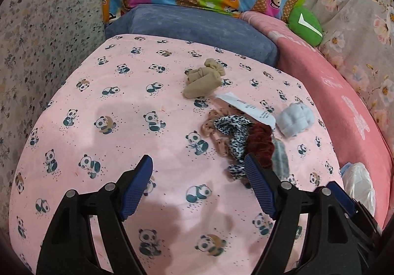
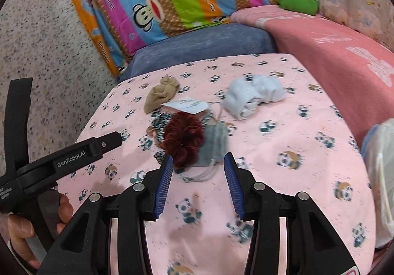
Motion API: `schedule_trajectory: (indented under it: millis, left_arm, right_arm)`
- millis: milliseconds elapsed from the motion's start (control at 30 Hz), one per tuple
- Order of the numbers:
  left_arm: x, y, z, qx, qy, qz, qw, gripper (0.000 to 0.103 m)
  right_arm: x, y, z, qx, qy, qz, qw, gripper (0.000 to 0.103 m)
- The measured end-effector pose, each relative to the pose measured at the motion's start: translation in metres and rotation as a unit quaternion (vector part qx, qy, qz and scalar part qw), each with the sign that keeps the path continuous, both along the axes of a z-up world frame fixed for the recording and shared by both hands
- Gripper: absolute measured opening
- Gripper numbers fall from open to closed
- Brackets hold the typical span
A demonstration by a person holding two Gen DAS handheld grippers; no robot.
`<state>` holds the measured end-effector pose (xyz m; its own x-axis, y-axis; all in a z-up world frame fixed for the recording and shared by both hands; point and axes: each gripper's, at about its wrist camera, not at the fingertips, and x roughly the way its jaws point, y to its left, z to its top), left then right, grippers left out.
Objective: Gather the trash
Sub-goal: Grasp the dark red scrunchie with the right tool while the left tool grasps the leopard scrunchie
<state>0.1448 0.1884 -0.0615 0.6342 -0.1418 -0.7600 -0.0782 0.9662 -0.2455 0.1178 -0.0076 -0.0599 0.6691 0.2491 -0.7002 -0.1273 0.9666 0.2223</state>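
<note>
Both tongs, left tongs [image 1: 198,164] and right tongs [image 2: 198,160], stand spread and pinch nothing (blue pads bare). Trash lies mid-frame on the panda sheet [image 1: 110,107]: white paper slip [image 1: 248,107], red scrunchie [image 2: 183,138], grey pouch [image 2: 214,144].

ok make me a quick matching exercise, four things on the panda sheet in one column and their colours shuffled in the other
Things:
1. rolled socks
2. scrunchie
3. knotted stocking
4. small pouch

Colours:
A. grey
B. tan
C. pale blue
D. dark red

Pairs: 1-C, 2-D, 3-B, 4-A
</note>
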Motion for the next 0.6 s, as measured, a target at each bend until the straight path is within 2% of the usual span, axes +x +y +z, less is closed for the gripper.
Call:
schedule_trajectory:
  millis: [367,467,500,533,600]
  left_arm:
    - [0.025,0.012,-0.019,-0.013,0.01,-0.012,0.9998,0.068]
    - [0.031,0.009,-0.022,-0.015,0.011,-0.018,0.9997,0.068]
    - [0.033,0.008,-0.023,-0.017,0.012,-0.021,0.9996,0.068]
    - [0.035,0.006,-0.023,-0.019,0.012,-0.023,0.9995,0.068]
    - [0.038,0.0,-0.025,-0.022,0.013,-0.03,0.9992,0.068]
  right_arm:
    - [0.046,0.046,-0.036,-0.007,0.027,0.037,0.999,0.043]
    - [0.054,0.047,-0.044,-0.005,0.035,0.037,0.999,0.034]
    - [0.056,0.046,-0.046,-0.005,0.037,0.036,0.999,0.022]
    - [0.057,0.045,-0.048,-0.005,0.04,0.036,0.999,0.018]
    - [0.057,0.038,-0.048,0.0,0.038,0.028,0.999,0.016]
